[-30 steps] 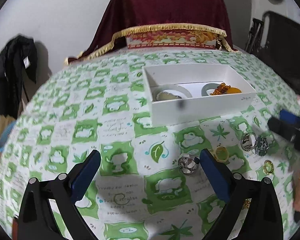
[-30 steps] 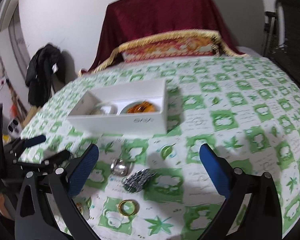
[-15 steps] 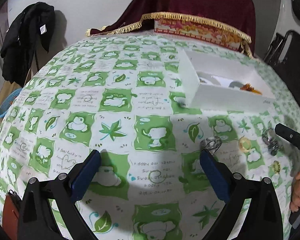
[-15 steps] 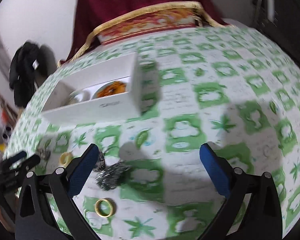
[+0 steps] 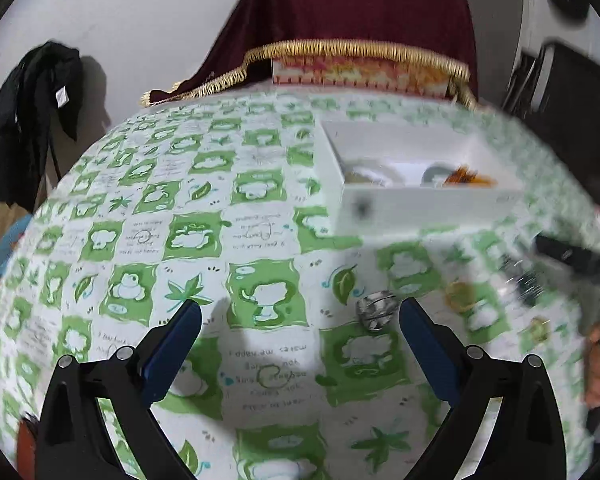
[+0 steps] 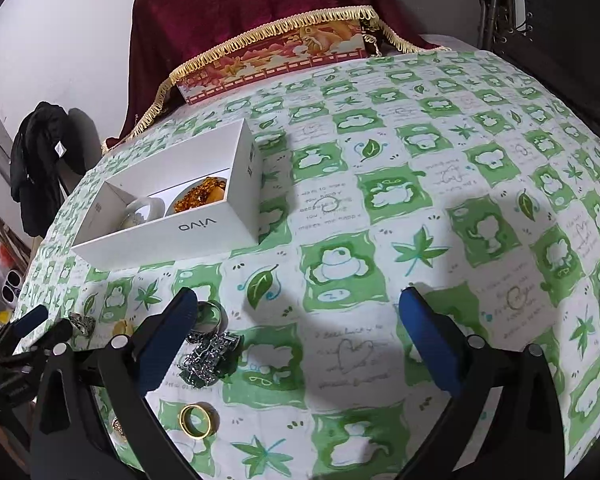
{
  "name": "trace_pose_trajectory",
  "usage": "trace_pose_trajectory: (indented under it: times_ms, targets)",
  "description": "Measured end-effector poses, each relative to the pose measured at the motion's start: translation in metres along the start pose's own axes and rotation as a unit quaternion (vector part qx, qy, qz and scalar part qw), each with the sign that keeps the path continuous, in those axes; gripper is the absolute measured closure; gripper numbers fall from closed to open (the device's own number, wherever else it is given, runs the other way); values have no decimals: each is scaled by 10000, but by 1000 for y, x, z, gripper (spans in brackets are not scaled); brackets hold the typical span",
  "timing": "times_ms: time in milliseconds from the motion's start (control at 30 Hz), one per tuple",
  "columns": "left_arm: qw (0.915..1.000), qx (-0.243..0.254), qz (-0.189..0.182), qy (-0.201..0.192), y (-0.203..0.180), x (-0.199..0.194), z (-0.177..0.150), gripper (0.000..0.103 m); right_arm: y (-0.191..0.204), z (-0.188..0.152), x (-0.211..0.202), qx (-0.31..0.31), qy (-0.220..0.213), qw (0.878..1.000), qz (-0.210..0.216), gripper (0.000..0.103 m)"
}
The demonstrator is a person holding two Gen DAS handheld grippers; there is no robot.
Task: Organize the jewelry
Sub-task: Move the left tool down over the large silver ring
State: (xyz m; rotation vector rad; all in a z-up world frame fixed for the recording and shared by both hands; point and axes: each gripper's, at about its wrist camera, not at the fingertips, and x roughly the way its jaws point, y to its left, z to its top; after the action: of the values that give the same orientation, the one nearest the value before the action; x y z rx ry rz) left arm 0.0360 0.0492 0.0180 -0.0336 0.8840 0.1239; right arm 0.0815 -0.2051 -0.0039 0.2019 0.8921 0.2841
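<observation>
A white open box (image 6: 168,216) holds amber beads (image 6: 202,194) and a pale bangle (image 6: 142,210); it also shows blurred in the left wrist view (image 5: 420,200). Loose jewelry lies on the green-checked cloth: a silver ring (image 5: 376,312) just inside the left gripper's right finger, a silver band (image 6: 210,316), a dark chain bracelet (image 6: 210,356), a gold ring (image 6: 196,420) and a yellow ring (image 5: 460,296). My left gripper (image 5: 300,340) is open and empty. My right gripper (image 6: 298,332) is open and empty, its left finger beside the silver band.
A red box under a maroon gold-fringed cloth (image 6: 260,20) stands at the table's far edge. A dark jacket (image 5: 32,120) hangs at the left. Dark furniture (image 5: 572,120) stands at the right. The left gripper appears low left in the right wrist view (image 6: 24,340).
Both cameras swung. The left view turned back right, putting the silver ring beside its right finger. The right gripper moved closer to the loose jewelry, now by its left finger.
</observation>
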Motion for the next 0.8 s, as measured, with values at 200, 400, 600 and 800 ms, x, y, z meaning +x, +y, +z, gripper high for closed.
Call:
trace_pose_trajectory:
  times_ms: [200, 400, 600, 800]
  targets:
    - [9991, -378, -50, 181, 22, 18, 14, 3, 1, 0, 1, 13, 18, 10000, 11, 5]
    - [9948, -960, -242, 251, 51, 27, 22, 3, 0, 0, 1, 22, 17, 10000, 20, 5]
    - [9913, -1271, -261, 198, 66, 20, 17, 3, 0, 0, 1, 39, 11, 10000, 43, 5]
    - [9841, -1723, -418, -86, 84, 8, 13, 4, 4, -1, -2, -41, -16, 9998, 185, 5]
